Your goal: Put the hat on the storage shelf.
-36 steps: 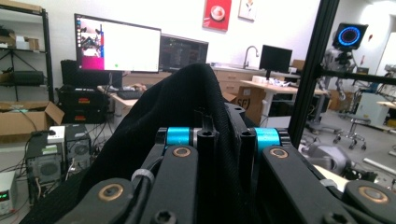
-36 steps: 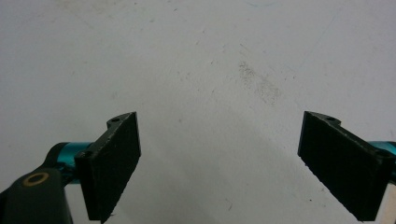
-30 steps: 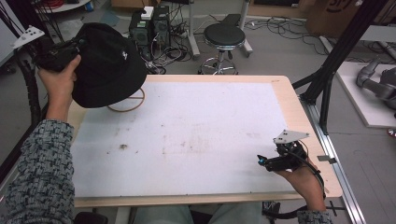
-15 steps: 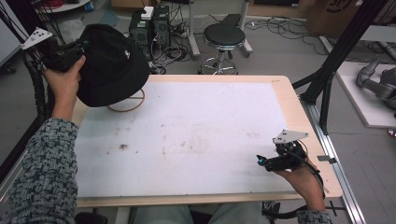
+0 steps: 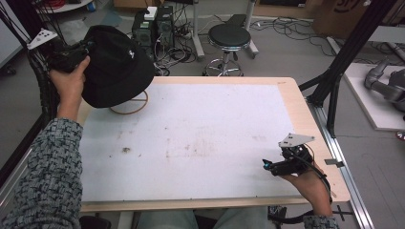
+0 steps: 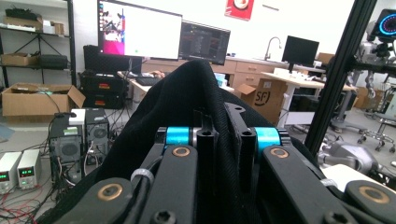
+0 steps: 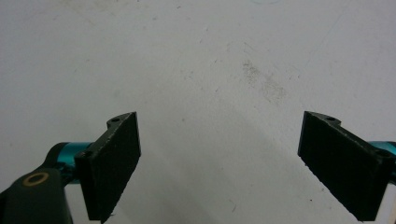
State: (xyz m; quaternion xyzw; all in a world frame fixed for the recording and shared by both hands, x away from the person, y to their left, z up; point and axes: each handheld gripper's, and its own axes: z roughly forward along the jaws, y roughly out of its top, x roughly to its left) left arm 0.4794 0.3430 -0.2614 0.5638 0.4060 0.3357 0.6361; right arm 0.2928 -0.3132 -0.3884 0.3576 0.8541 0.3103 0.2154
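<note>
High view: black hat (image 5: pixel 117 67) in left hand-held gripper (image 5: pixel 71 55)

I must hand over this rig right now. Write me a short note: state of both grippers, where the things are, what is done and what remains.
Left gripper: jaws shut on the black hat, holding it in the air over the table's far left corner.
Right gripper: jaws open, nothing between them, resting low over the white table mat near the right front edge.
Wooden ring: lies on the table, partly hidden under the hat.
Done: hat is gripped and lifted.
Left: probably to set the hat down somewhere; where is unclear. Right gripper is free to help.
</note>
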